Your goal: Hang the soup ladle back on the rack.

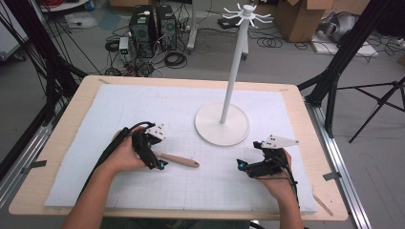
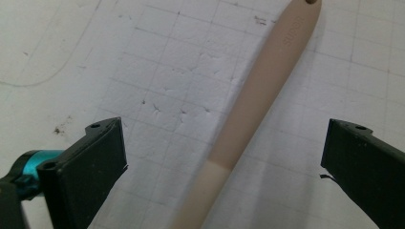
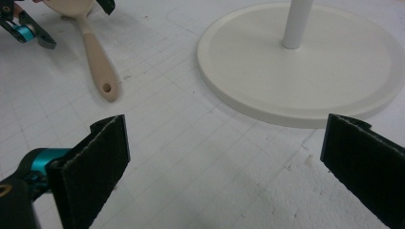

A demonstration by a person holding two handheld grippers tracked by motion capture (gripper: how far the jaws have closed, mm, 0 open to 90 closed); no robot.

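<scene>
Black jaws of the left tongs (image 2: 224, 167) stand wide apart over the spoon (image 2: 253, 114), which lies flat on the tabletop (image 1: 143, 102) between them, ungripped. Grasping it looks about to begin; lifting is not yet done. Right tongs (image 1: 242, 167) hover equally wide open and empty, near the white stand (image 1: 222, 125), whose top hooks (image 1: 248, 15) carry nothing.

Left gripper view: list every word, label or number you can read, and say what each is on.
Embossed word on the spoon handle, near its hanging hole: too faint and blurred to read.
White foam board: printed grid lines, no text.
Left gripper, jaws open astride the handle: no markings.
</scene>
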